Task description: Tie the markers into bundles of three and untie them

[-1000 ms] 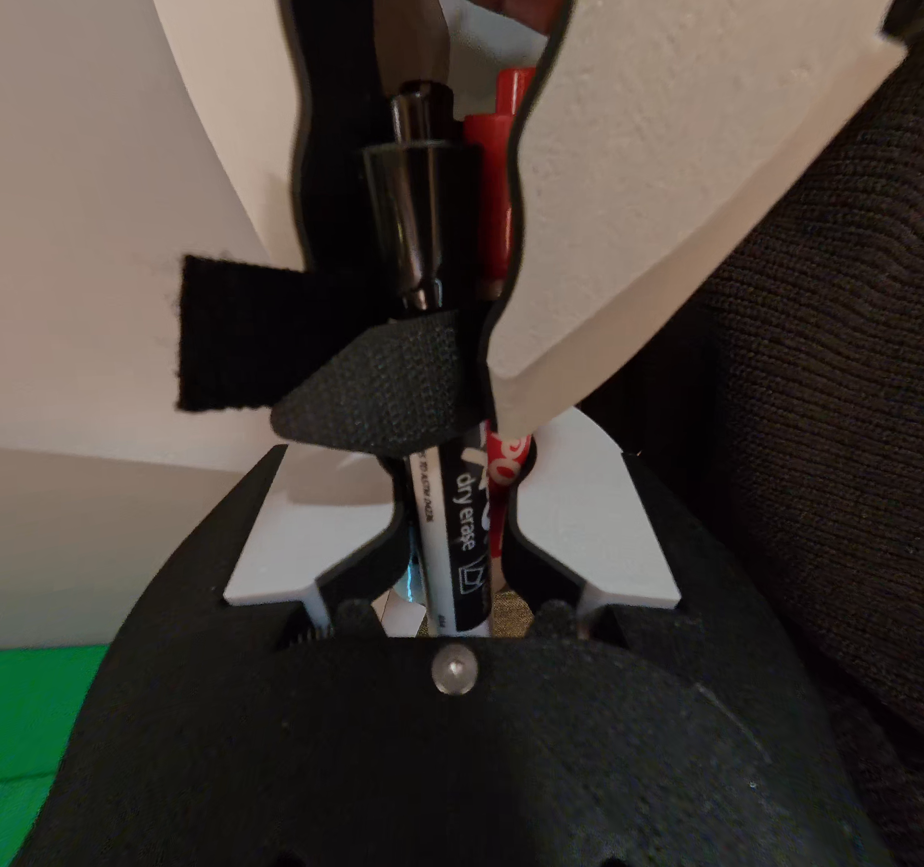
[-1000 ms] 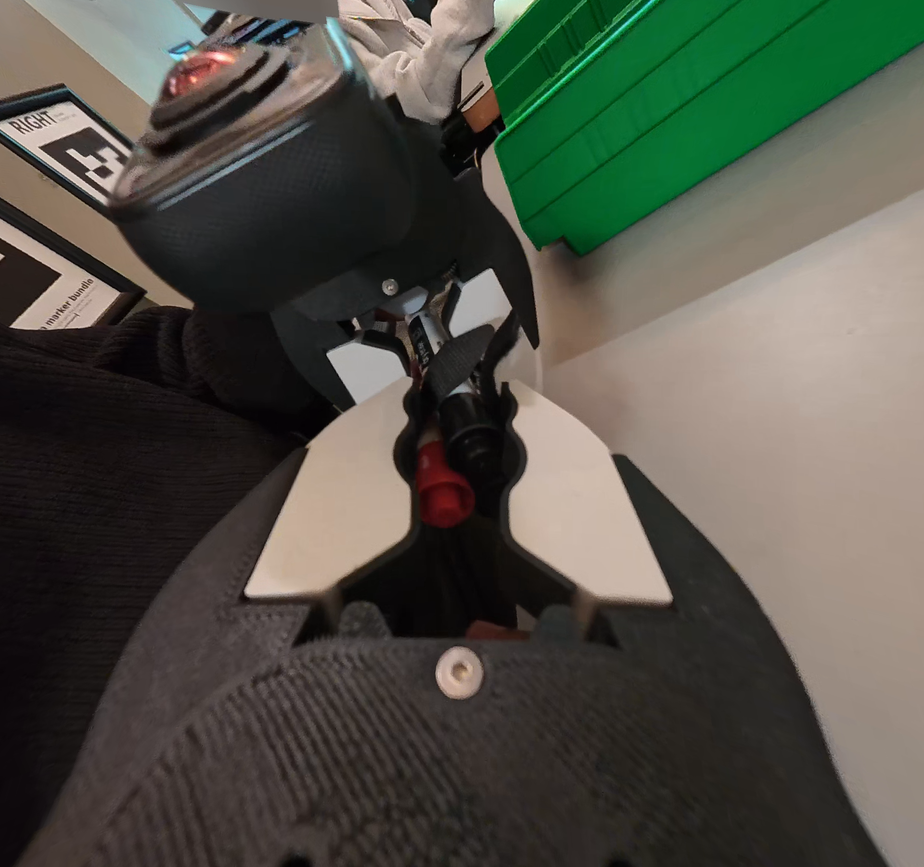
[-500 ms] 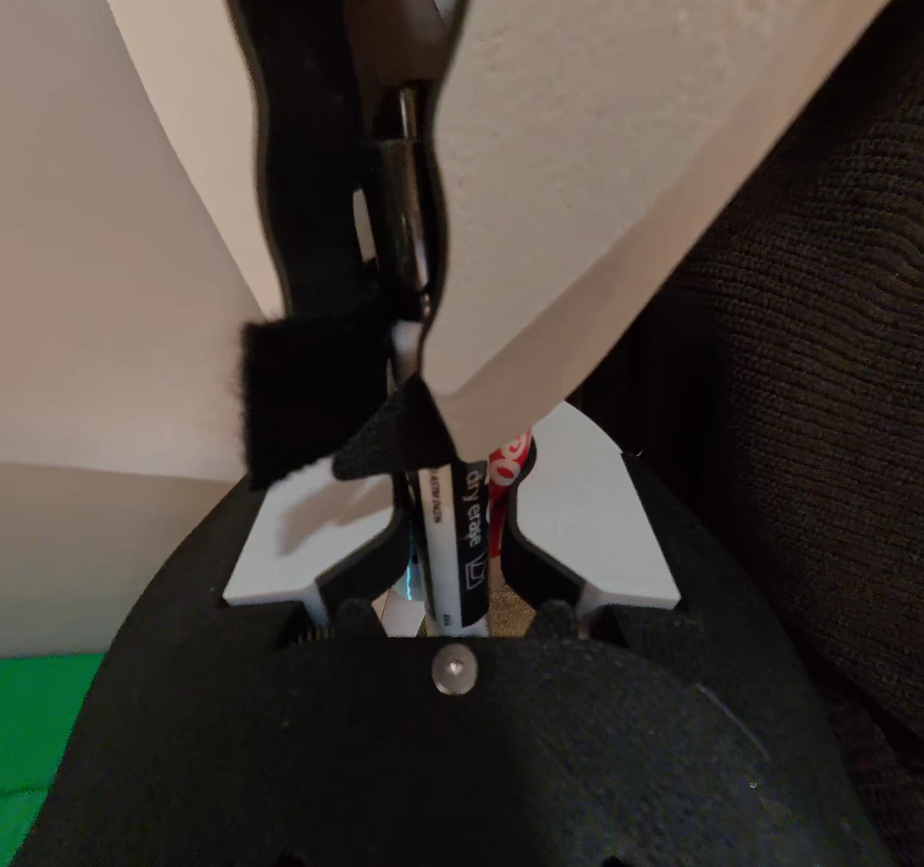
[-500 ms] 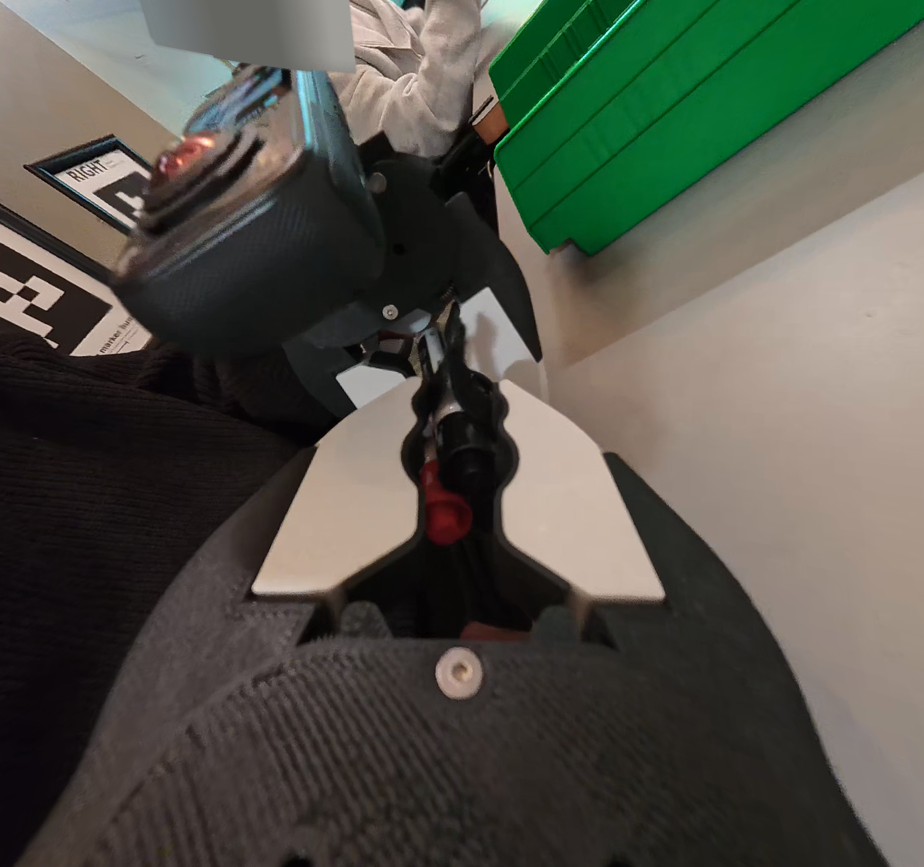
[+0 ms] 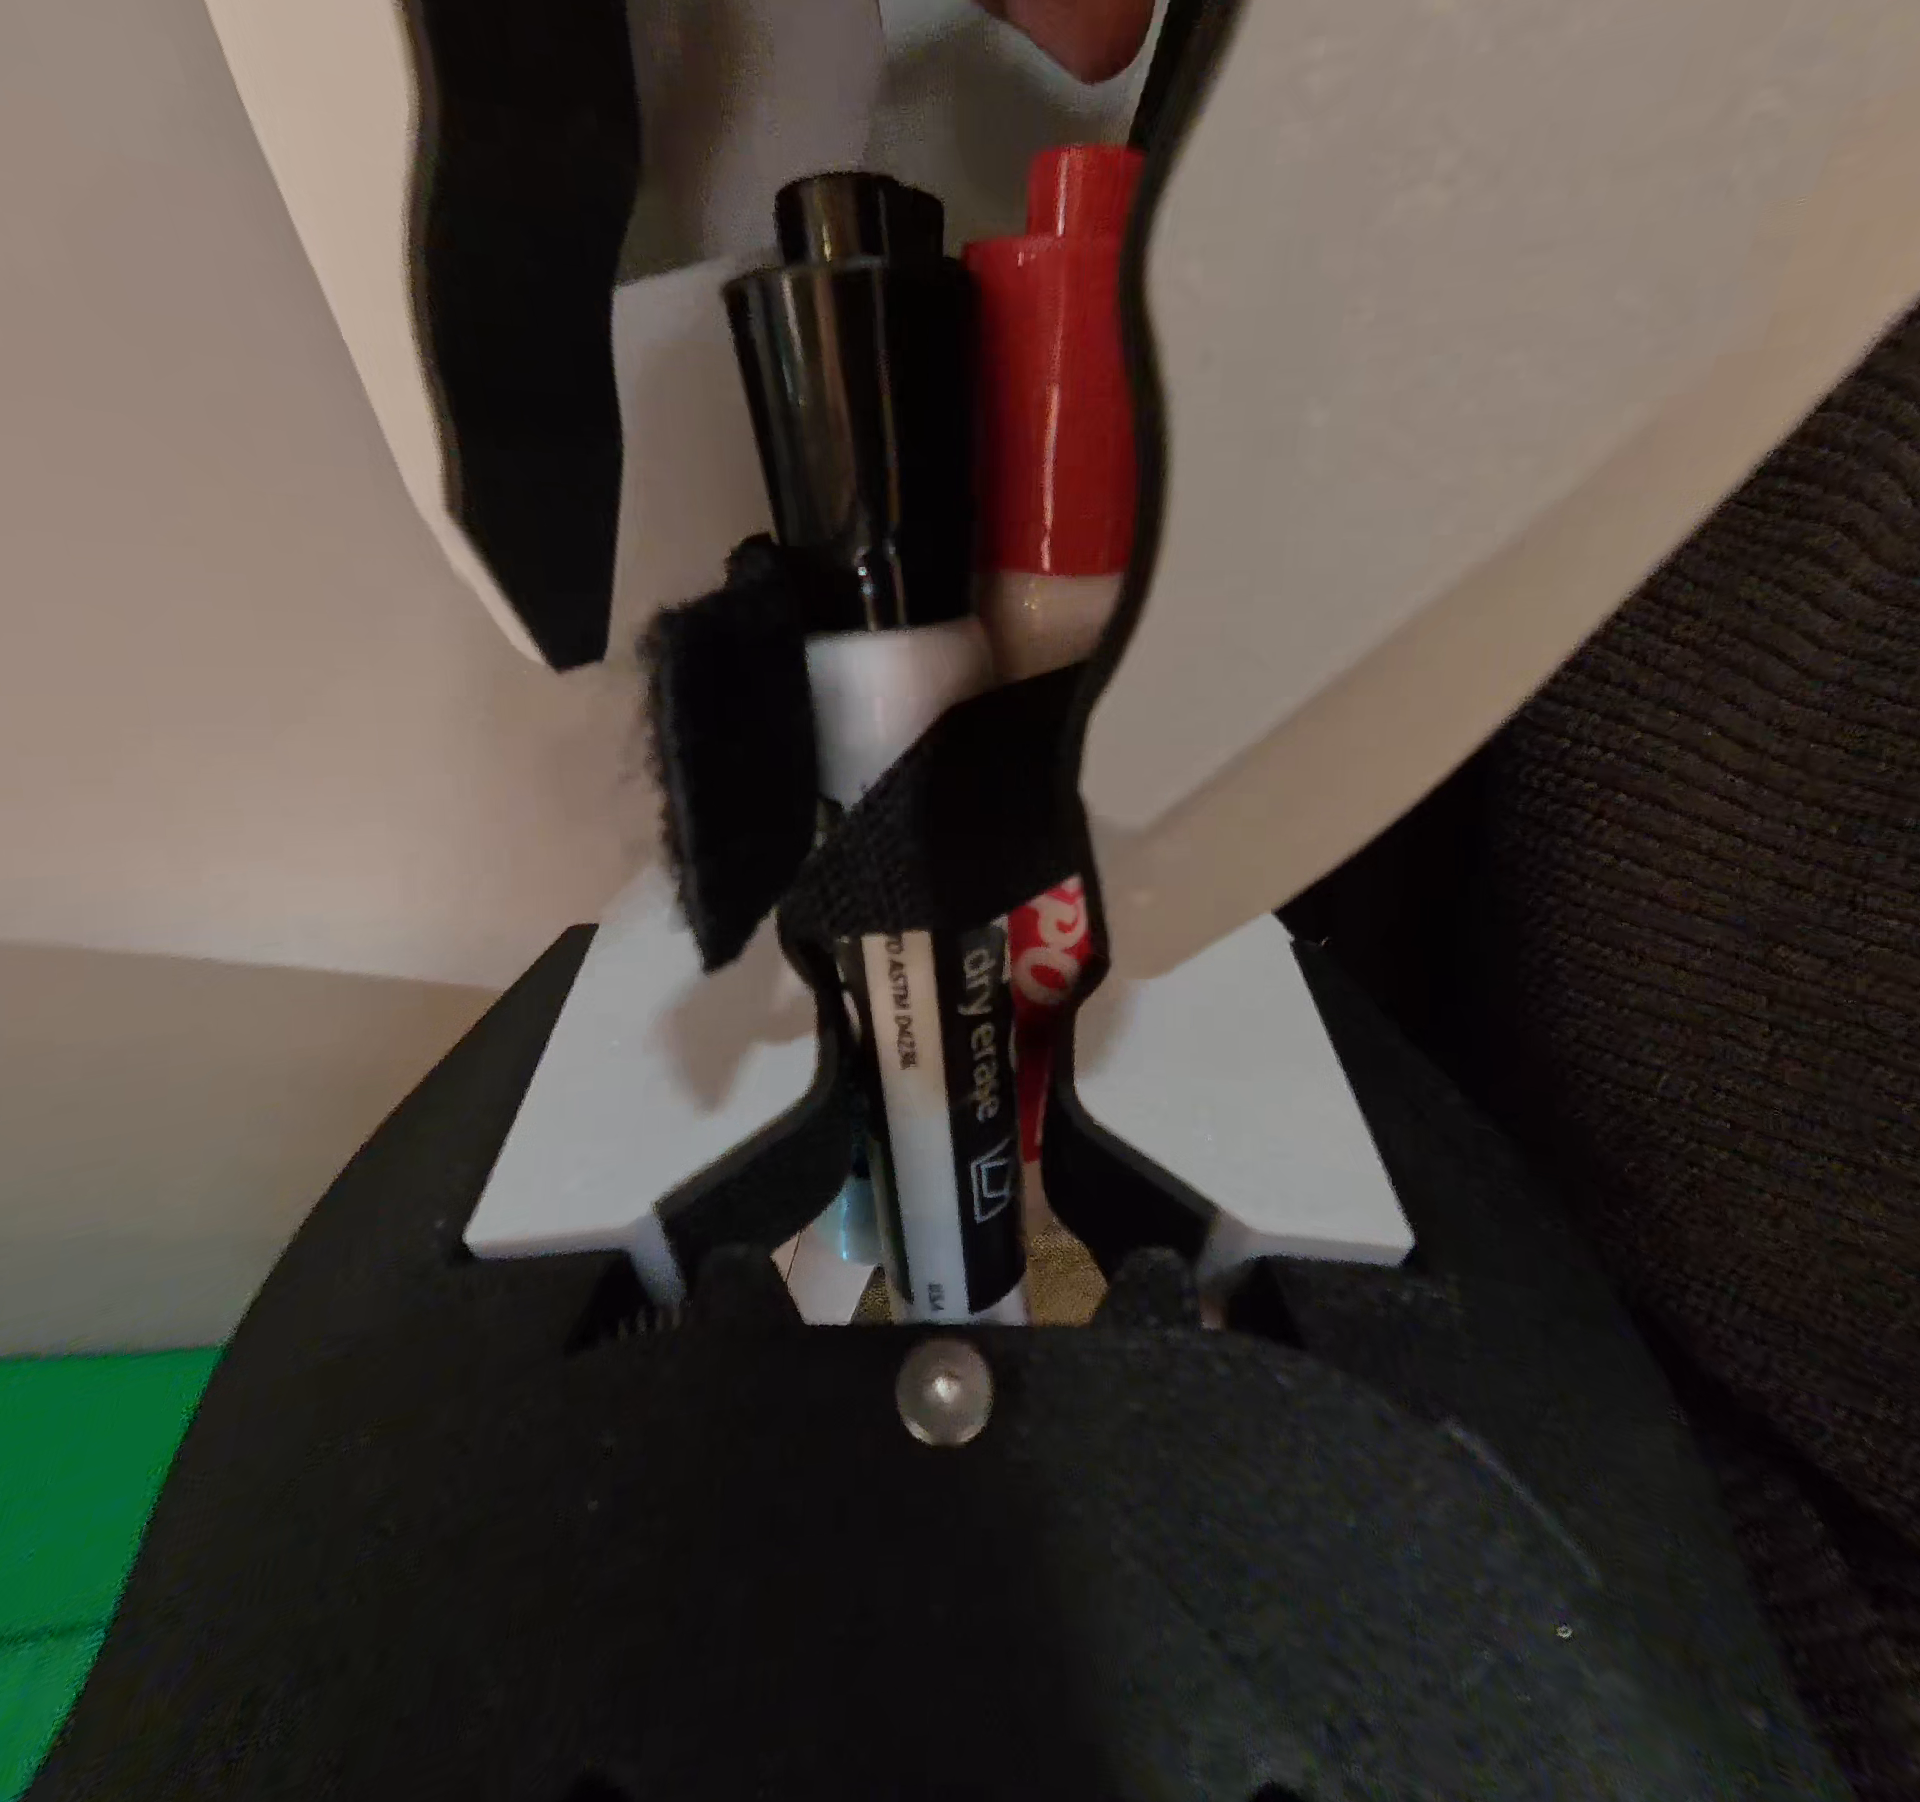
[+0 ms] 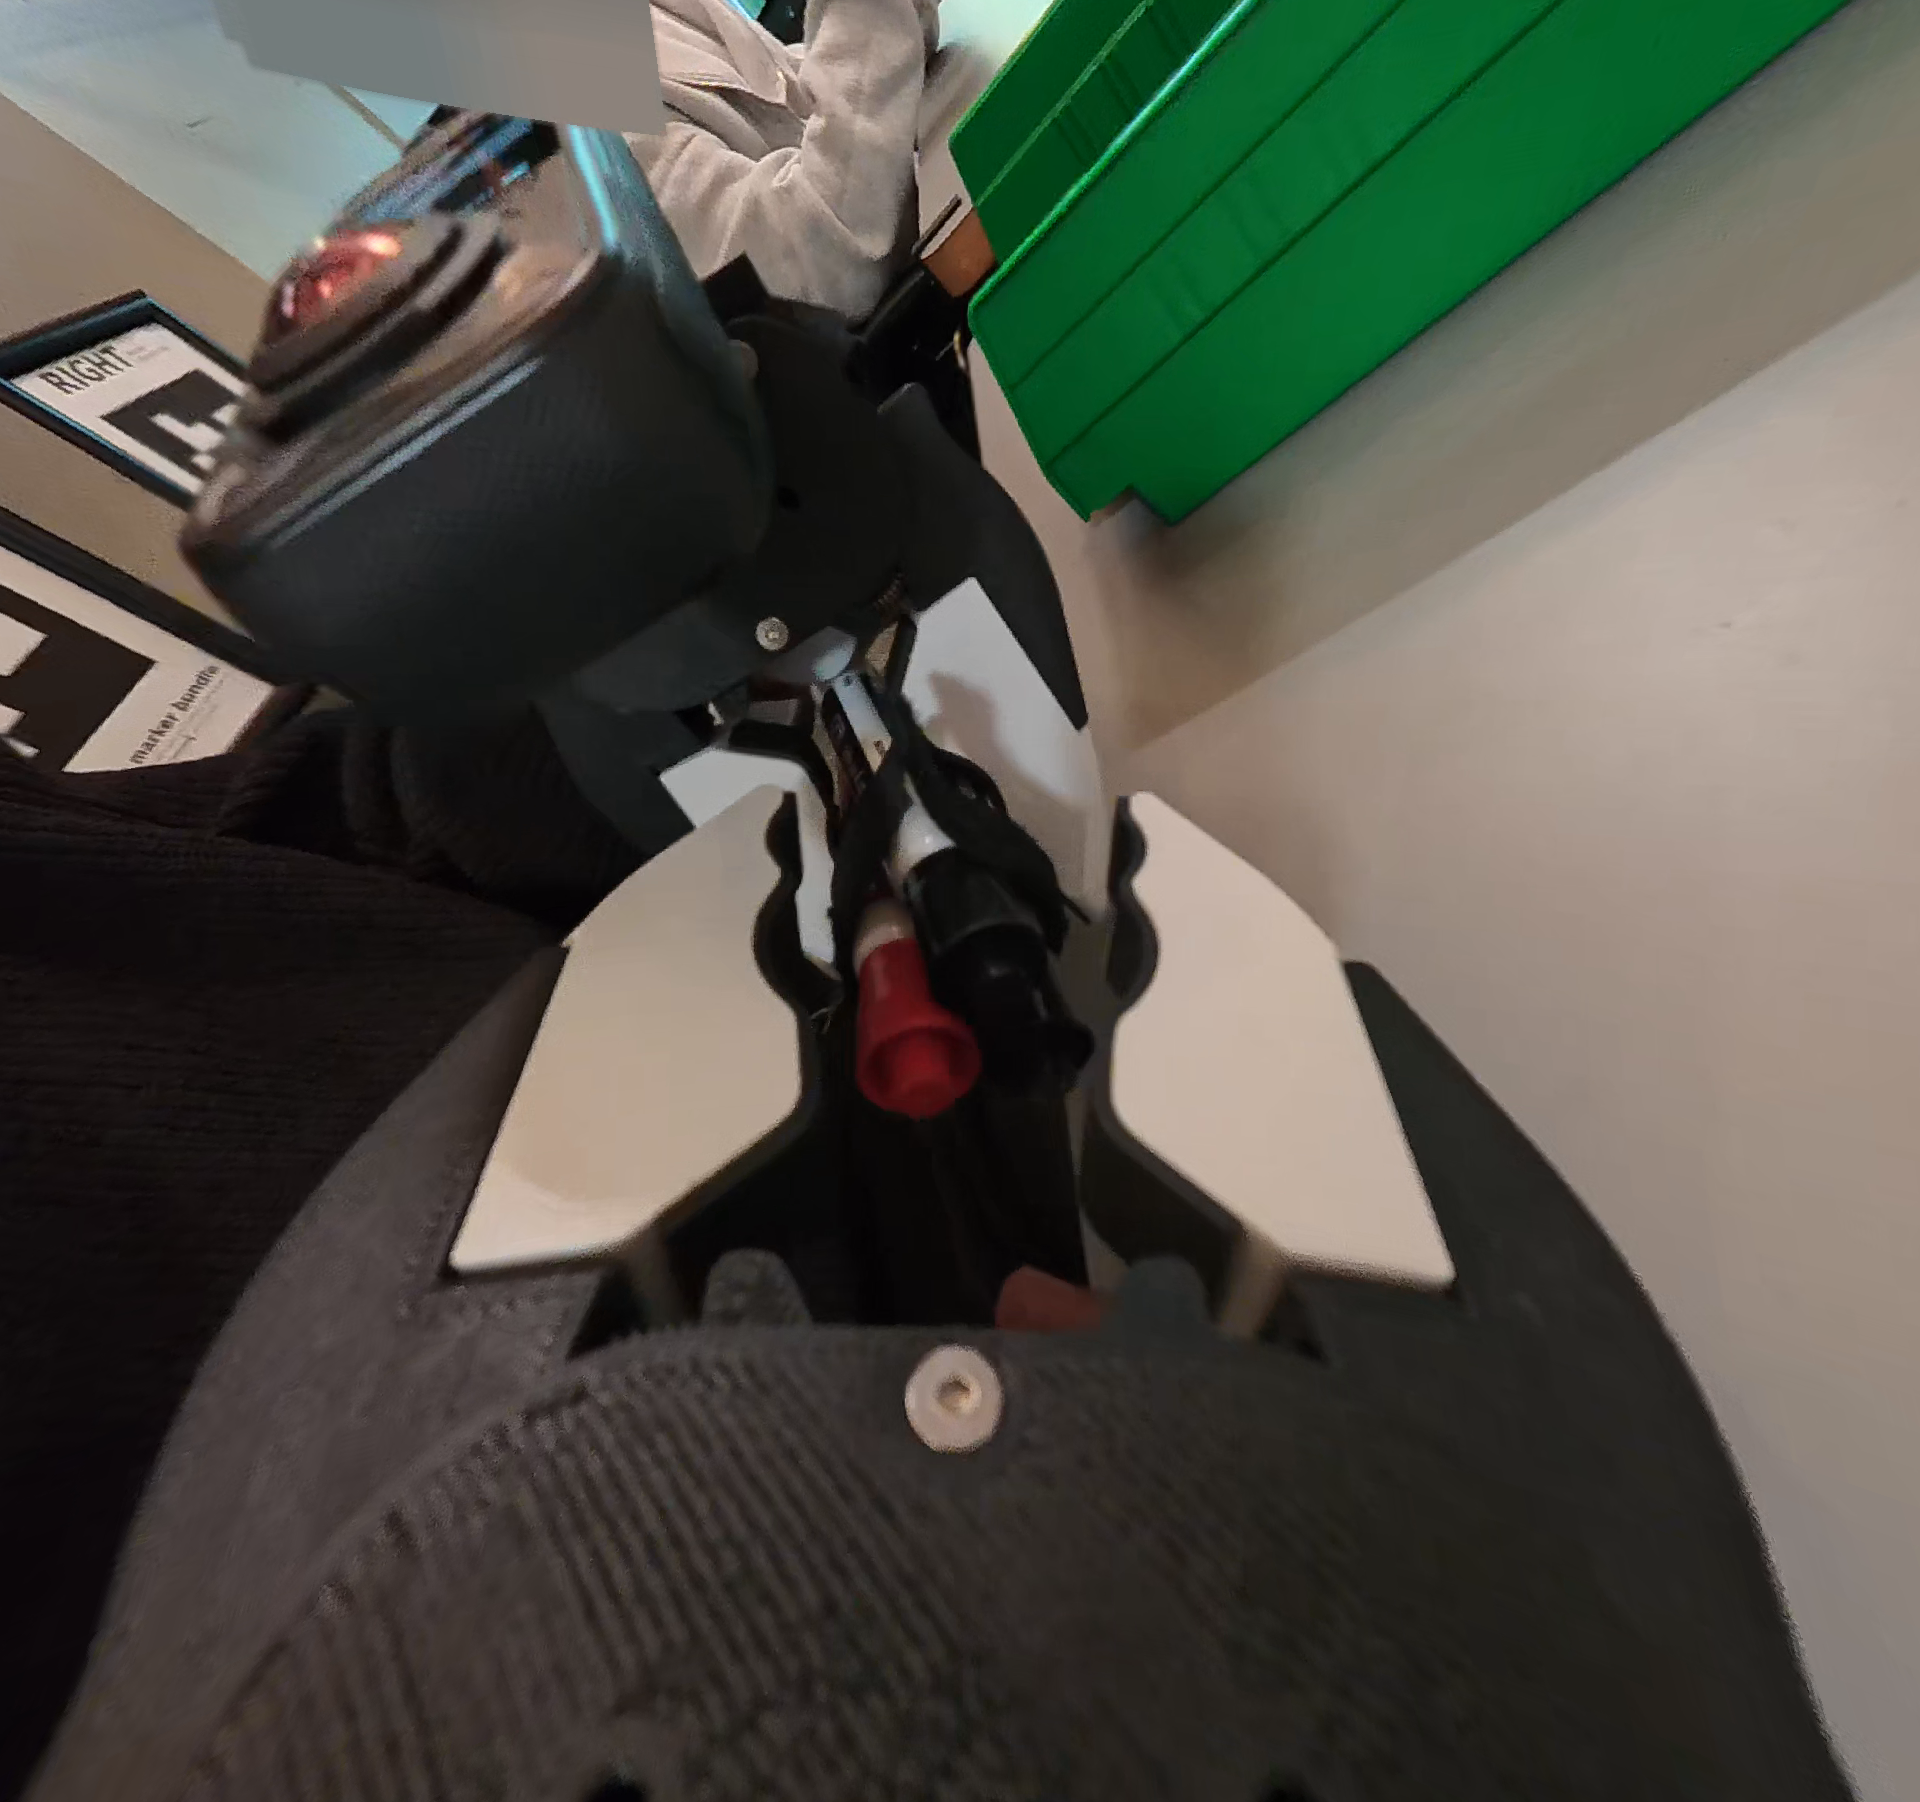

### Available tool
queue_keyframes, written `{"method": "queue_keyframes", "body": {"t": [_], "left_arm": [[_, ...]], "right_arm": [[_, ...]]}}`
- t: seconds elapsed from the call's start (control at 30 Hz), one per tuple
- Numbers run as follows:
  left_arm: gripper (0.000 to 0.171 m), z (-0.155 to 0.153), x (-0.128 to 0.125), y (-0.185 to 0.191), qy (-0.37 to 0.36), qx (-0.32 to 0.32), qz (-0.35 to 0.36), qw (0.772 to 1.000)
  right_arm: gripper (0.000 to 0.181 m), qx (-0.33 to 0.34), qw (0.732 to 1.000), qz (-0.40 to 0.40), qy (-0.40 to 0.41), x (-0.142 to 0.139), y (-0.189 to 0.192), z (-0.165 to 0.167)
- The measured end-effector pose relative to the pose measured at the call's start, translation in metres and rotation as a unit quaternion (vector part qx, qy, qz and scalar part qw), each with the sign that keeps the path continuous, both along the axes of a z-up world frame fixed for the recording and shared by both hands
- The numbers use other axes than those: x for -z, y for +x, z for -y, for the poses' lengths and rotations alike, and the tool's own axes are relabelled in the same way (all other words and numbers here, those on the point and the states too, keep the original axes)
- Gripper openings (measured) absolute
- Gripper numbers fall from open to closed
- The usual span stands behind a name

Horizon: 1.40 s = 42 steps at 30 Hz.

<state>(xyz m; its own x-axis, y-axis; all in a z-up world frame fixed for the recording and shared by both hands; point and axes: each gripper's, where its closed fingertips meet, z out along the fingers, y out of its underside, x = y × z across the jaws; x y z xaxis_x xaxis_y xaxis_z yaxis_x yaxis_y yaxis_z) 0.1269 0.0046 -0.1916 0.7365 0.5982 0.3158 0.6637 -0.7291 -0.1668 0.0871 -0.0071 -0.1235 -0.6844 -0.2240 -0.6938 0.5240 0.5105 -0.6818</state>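
My left gripper (image 5: 935, 963) is shut on a bundle of two dry-erase markers, one with a black cap (image 5: 862, 381) and one with a red cap (image 5: 1060, 381). A black hook-and-loop strap (image 5: 935, 838) crosses the barrels just past my fingertips, and its loose end (image 5: 727, 765) folds down on the left. My right gripper (image 6: 951, 807) faces the left one, open, with its jaws on either side of the capped ends. The red cap (image 6: 914, 1046) and black cap (image 6: 987, 942) lie between its pads. The left gripper (image 6: 862, 713) also shows beyond, in the right wrist view.
Green plastic bins (image 6: 1351, 194) stand on the pale grey table (image 6: 1558, 817) at the upper right. A person in a grey sleeve (image 6: 810, 90) sits behind them. Framed black-and-white marker signs (image 6: 114, 402) are at the left. A dark knit sleeve (image 6: 208, 1025) fills the lower left. Tip to tip, the grippers are about 7 cm apart.
The right gripper's jaws, pressed close on the capped ends half a second ago, have spread apart. The strap end that stuck out sideways now folds down against the markers.
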Motion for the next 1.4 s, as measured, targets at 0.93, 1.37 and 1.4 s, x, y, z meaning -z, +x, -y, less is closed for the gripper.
{"method": "queue_keyframes", "body": {"t": [0.93,1.37,1.4], "left_arm": [[0.042,0.001,-0.002,-0.001,0.008,-0.006,-0.002,1.000],[0.039,-0.002,-0.003,-0.001,0.011,-0.006,-0.003,1.000],[0.042,-0.002,-0.003,-0.001,0.012,-0.006,-0.002,1.000]], "right_arm": [[0.028,-0.007,1.000,-0.008,-0.013,-0.005,0.007,0.002],[0.025,-0.017,0.999,0.018,-0.026,-0.010,0.007,0.001],[0.025,-0.018,0.999,0.019,-0.029,-0.010,0.007,0.001]]}}
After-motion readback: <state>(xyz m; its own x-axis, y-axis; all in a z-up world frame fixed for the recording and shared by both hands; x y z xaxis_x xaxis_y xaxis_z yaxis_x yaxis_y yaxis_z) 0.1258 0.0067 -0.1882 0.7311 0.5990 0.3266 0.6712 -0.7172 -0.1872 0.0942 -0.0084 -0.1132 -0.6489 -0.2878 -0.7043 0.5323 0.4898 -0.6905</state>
